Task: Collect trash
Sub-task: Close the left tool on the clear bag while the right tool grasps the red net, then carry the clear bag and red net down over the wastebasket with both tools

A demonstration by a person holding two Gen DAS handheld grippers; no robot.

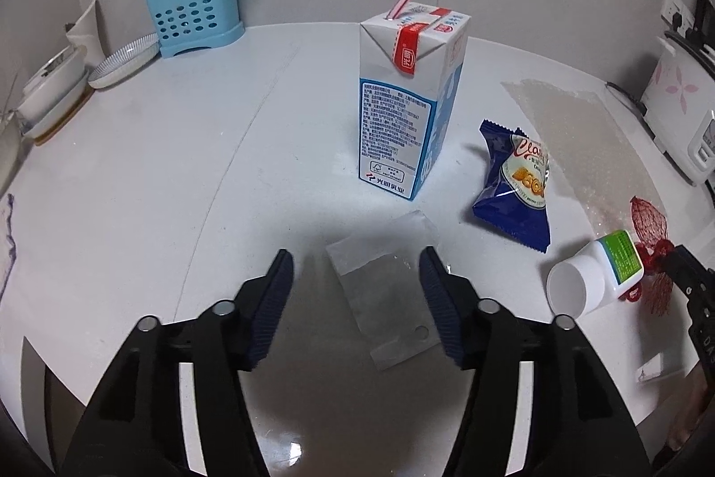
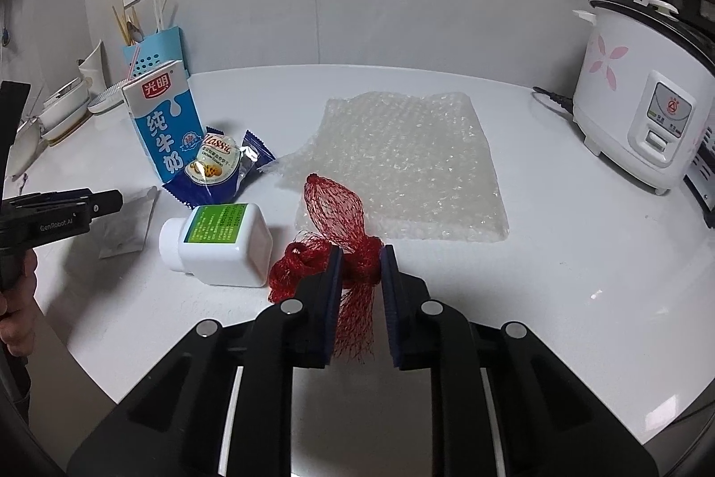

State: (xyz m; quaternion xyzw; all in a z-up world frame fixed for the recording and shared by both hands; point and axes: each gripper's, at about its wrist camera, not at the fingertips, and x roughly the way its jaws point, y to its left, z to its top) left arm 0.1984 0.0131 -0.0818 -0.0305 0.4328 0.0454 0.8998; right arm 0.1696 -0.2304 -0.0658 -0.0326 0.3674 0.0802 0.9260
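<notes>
My right gripper (image 2: 361, 258) is shut on the knotted middle of a red mesh net (image 2: 333, 204) that lies on the white counter (image 2: 536, 276). Just left of the net a white pill bottle (image 2: 219, 240) with a green label lies on its side. My left gripper (image 1: 356, 253) stands open over a flat translucent sachet (image 1: 384, 298), its pads apart from it. Behind the sachet a blue-and-white milk carton (image 1: 409, 97) stands upright with a straw. A blue snack wrapper (image 1: 514, 182) lies to its right. A sheet of bubble wrap (image 2: 402, 164) lies beyond the net.
A white rice cooker (image 2: 643, 97) stands at the right, its cord along the counter. At the back left are a blue utensil holder (image 1: 196, 12) and stacked dishes (image 1: 58, 88). A person's hand (image 2: 18, 325) holds the left gripper. The counter's front edge runs close below both grippers.
</notes>
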